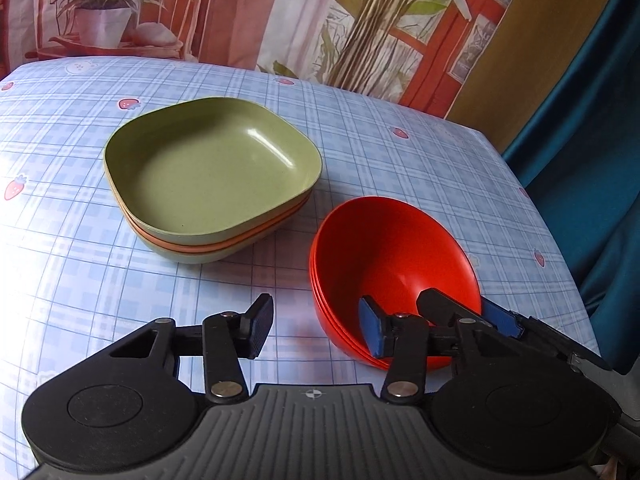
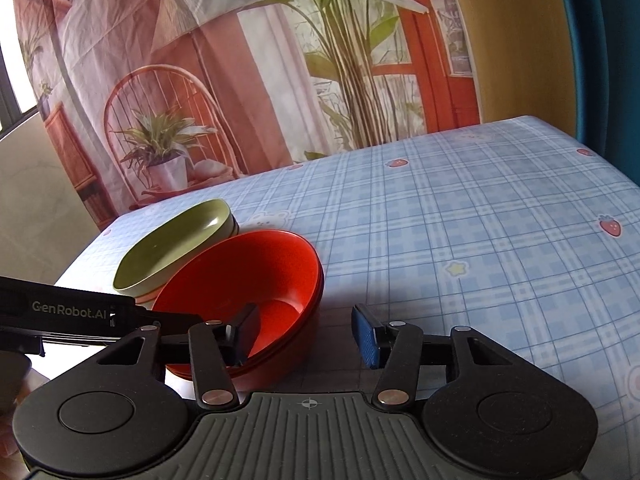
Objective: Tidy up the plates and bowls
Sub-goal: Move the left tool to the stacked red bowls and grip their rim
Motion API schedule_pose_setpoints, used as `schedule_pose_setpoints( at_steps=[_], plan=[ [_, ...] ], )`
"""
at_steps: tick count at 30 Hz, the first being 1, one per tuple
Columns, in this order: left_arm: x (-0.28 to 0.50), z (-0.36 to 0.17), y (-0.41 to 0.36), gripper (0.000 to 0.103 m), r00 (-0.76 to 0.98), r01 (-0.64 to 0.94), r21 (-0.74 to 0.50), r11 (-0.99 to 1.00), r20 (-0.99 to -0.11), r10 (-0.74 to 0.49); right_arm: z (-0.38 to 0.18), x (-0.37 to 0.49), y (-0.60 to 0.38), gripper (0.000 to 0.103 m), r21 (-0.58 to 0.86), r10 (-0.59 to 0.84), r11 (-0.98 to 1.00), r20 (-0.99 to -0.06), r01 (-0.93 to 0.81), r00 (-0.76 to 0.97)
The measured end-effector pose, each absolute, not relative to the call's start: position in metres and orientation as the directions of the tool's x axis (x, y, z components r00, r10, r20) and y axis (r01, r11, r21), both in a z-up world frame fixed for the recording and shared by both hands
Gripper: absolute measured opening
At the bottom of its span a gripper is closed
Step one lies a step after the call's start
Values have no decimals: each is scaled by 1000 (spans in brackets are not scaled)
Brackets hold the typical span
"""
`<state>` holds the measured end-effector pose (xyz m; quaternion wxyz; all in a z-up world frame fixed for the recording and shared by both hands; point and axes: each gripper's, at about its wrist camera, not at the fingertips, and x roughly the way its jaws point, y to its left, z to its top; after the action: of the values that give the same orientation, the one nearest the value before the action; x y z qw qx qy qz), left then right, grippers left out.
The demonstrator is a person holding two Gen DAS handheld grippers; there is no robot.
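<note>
A stack of square plates (image 1: 212, 176), green on top with an orange one between, sits mid-table; it also shows in the right wrist view (image 2: 176, 246). A nested stack of red bowls (image 1: 388, 264) stands to its right, also in the right wrist view (image 2: 248, 280). My left gripper (image 1: 314, 330) is open and empty, just left of the bowls. My right gripper (image 2: 306, 336) is open, straddling the near rim of the bowls, one finger (image 2: 246, 334) inside the top bowl. Its fingers (image 1: 440, 308) also show in the left wrist view at the bowls' rim.
The table wears a blue plaid cloth (image 2: 480, 220) with strawberry prints. A printed backdrop (image 1: 320, 20) hangs behind the far edge. A blue curtain (image 1: 592, 120) hangs past the right edge. The left gripper's body (image 2: 68, 312) reaches in beside the bowls.
</note>
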<state>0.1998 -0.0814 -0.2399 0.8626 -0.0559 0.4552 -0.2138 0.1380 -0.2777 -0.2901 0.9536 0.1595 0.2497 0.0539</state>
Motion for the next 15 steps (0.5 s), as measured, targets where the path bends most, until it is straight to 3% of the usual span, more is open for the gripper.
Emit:
schedule_pose_setpoints(
  at_steps=[8, 15],
  plan=[
    [199, -240, -86, 24, 485, 355, -301, 885, -750, -449, -289, 138, -275, 33, 338, 209, 940, -450, -51, 868],
    [199, -241, -89, 21, 495, 359, -283, 889, -750, -439, -289, 137, -275, 29, 353, 219, 934, -444, -55, 869]
  ],
)
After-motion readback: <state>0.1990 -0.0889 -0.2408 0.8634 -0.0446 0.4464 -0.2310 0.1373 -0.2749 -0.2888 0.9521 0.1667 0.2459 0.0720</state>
